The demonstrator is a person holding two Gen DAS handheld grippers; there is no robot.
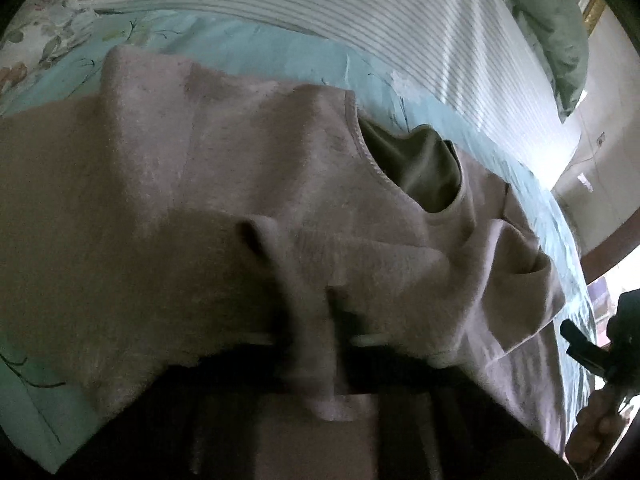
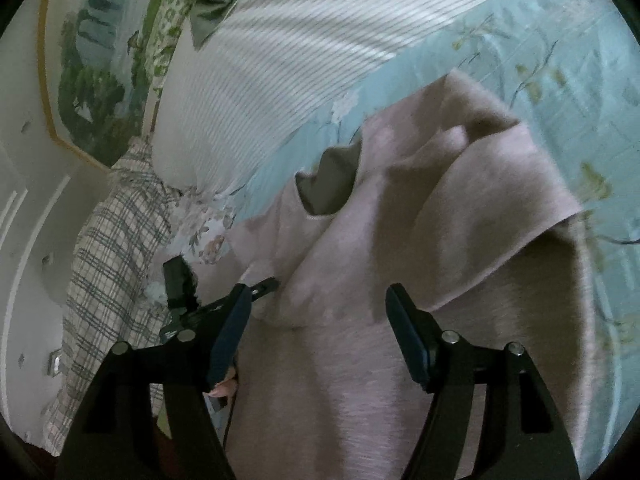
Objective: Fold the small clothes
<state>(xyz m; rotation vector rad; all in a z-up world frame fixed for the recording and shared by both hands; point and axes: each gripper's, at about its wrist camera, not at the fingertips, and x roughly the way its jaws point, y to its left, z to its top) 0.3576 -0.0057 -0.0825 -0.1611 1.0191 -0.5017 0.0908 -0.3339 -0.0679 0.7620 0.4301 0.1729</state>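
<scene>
A pink fuzzy garment (image 1: 200, 168) with a round neck opening (image 1: 416, 168) lies on a light blue floral bedsheet (image 1: 248, 52). My left gripper (image 1: 312, 344) is shut on a fold of the garment, its fingers mostly buried under the cloth. In the right wrist view the same garment (image 2: 400, 240) lies partly folded over itself, neck opening (image 2: 328, 188) at the upper left. My right gripper (image 2: 320, 304) is open and empty, hovering over the garment's lower part. The left gripper (image 2: 256, 286) shows at that view's left, pinching the garment's edge.
A white striped pillow (image 2: 256, 68) lies beyond the garment, with a green pillow (image 1: 552, 32) behind it. A plaid cloth (image 2: 112, 248) hangs at the bed's edge. A framed painting (image 2: 92, 60) hangs on the wall. The other gripper (image 1: 600, 340) is at the far right.
</scene>
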